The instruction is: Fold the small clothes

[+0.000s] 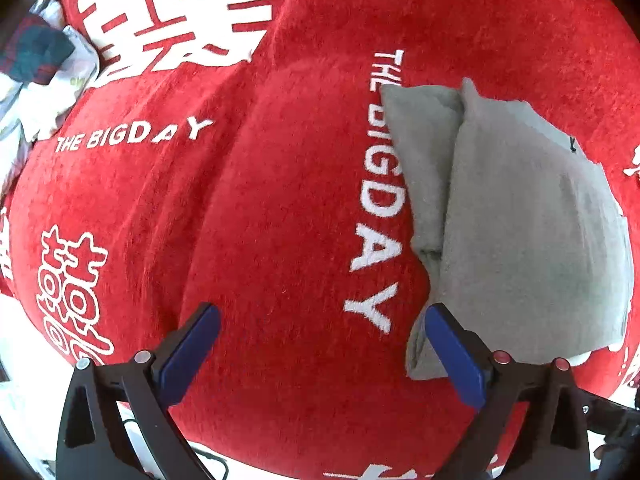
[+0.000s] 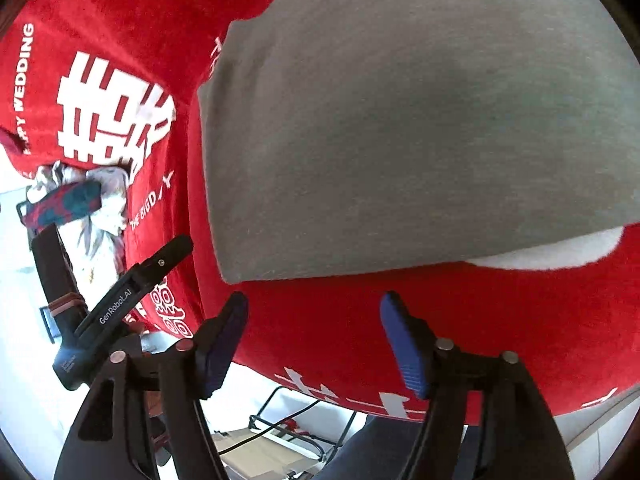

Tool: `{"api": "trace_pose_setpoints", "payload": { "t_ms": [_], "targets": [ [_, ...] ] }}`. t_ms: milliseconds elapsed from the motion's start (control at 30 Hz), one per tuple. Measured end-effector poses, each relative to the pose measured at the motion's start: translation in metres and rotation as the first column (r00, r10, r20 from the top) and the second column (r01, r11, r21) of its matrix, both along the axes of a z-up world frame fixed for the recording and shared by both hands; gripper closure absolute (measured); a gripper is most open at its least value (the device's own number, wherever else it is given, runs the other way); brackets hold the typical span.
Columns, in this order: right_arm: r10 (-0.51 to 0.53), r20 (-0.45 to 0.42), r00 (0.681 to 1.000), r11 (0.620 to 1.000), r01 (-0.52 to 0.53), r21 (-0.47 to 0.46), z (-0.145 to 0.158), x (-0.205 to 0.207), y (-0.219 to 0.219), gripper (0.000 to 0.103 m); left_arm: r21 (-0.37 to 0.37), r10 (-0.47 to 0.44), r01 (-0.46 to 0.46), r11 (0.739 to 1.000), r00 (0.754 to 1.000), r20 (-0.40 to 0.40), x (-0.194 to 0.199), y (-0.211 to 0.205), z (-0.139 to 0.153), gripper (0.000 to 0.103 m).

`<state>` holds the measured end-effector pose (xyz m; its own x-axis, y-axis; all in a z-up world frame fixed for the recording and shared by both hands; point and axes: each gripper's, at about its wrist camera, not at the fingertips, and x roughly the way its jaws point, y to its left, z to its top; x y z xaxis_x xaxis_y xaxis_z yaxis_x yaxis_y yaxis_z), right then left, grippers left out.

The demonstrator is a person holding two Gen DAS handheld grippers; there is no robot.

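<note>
Folded grey cotton garment [image 1: 520, 208] lies flat on the red plush cloth [image 1: 260, 220] (fold looks finished); left gripper [image 1: 320, 344] and right gripper [image 2: 312, 336] both gape wide, holding nothing

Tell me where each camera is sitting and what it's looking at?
Left wrist view: sits on the left gripper, looks down on the red plush blanket with white lettering; its open blue-padded fingers show, nothing between them.
Right wrist view: sits on the right gripper, looks slantwise down at the folded grey cloth garment; its open fingers and the left gripper show.
Shared: the blanket, the garment, the crumpled patterned clothes pile.
</note>
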<state>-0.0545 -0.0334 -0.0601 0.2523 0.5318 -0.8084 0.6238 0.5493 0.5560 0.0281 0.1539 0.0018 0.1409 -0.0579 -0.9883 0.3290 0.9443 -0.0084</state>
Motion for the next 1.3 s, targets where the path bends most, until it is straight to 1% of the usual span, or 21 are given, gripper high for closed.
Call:
{"api": "trace_pose_setpoints", "payload": {
  "t_ms": [67, 100, 200, 333, 433, 500, 600, 667, 767, 900, 1000, 1100, 1200, 1233, 1267, 1300],
  "targets": [
    [-0.01, 0.0, 1.0, 1.0, 0.01, -0.001, 0.0, -0.003, -0.003, 0.024, 0.006, -0.012, 0.012, 1.0, 1.0, -0.004, -0.001, -0.003, -0.001, 0.001],
    [-0.015, 0.001, 1.0, 1.0, 0.015, 0.0, 0.001, -0.006, -0.004, 0.019, 0.012, -0.02, 0.02, 1.0, 1.0, -0.004, -0.001, -0.006, -0.002, 0.001],
    [-0.028, 0.004, 1.0, 0.999, 0.028, -0.029, 0.004, -0.011, -0.008, 0.018, 0.028, -0.03, 0.031, 0.999, 1.0, -0.002, -0.002, -0.011, -0.004, 0.001],
    [-0.045, 0.032, 0.998, 0.995, 0.048, -0.088, 0.013, -0.017, -0.012, 0.016, 0.021, -0.044, 0.045, 0.999, 0.999, -0.013, -0.003, -0.015, -0.005, 0.001],
    [-0.065, 0.049, 0.997, 0.992, 0.07, -0.101, 0.015, -0.022, -0.015, 0.016, 0.02, -0.07, 0.07, 0.997, 0.997, -0.012, -0.005, -0.02, -0.004, 0.001],
    [-0.085, 0.059, 0.995, 0.992, 0.09, -0.087, 0.014, -0.026, -0.018, 0.016, 0.019, -0.074, 0.074, 0.997, 0.997, -0.01, -0.006, -0.021, -0.003, 0.001],
    [-0.107, 0.058, 0.993, 0.992, 0.11, -0.056, 0.011, -0.032, -0.02, 0.016, 0.052, -0.077, 0.077, 0.996, 0.997, 0.013, -0.005, -0.024, -0.003, 0.001],
    [-0.125, 0.055, 0.991, 0.991, 0.127, -0.03, 0.007, -0.037, -0.021, 0.016, 0.06, -0.085, 0.085, 0.995, 0.996, -0.006, -0.003, -0.025, -0.008, 0.001],
    [-0.155, 0.031, 0.987, 0.988, 0.155, -0.013, 0.0, -0.043, -0.021, 0.016, 0.023, -0.113, 0.114, 0.993, 0.992, -0.049, -0.003, -0.027, -0.014, 0.001],
    [-0.19, 0.005, 0.982, 0.982, 0.19, 0.018, -0.011, -0.047, -0.024, 0.016, -0.004, -0.121, 0.121, 0.993, 0.992, -0.042, -0.002, -0.028, -0.013, 0.001],
    [-0.231, 0.013, 0.973, 0.971, 0.23, 0.067, -0.02, -0.047, -0.028, 0.016, -0.027, -0.109, 0.108, 0.994, 0.993, -0.042, 0.002, -0.027, -0.013, 0.001],
    [-0.281, 0.034, 0.959, 0.954, 0.275, 0.115, -0.025, -0.045, -0.029, 0.016, -0.027, -0.107, 0.106, 0.994, 0.994, -0.038, 0.006, -0.028, -0.015, 0.001],
    [-0.297, 0.044, 0.954, 0.947, 0.288, 0.139, -0.03, -0.039, -0.029, 0.016, -0.027, -0.101, 0.1, 0.995, 0.994, -0.037, 0.009, -0.027, -0.017, 0.001],
    [-0.298, 0.048, 0.953, 0.946, 0.289, 0.149, -0.031, -0.037, -0.029, 0.014, -0.027, -0.097, 0.096, 0.995, 0.994, -0.039, 0.009, -0.027, -0.017, 0.001],
    [-0.302, 0.055, 0.952, 0.943, 0.29, 0.164, -0.033, -0.035, -0.028, 0.007, -0.026, -0.093, 0.092, 0.995, 0.995, -0.041, 0.01, -0.026, -0.019, 0.001],
    [-0.305, 0.064, 0.95, 0.94, 0.29, 0.18, -0.033, -0.033, -0.028, 0.004, -0.026, -0.092, 0.091, 0.996, 0.995, -0.045, 0.012, -0.026, -0.02, 0.001]
  ]
}}
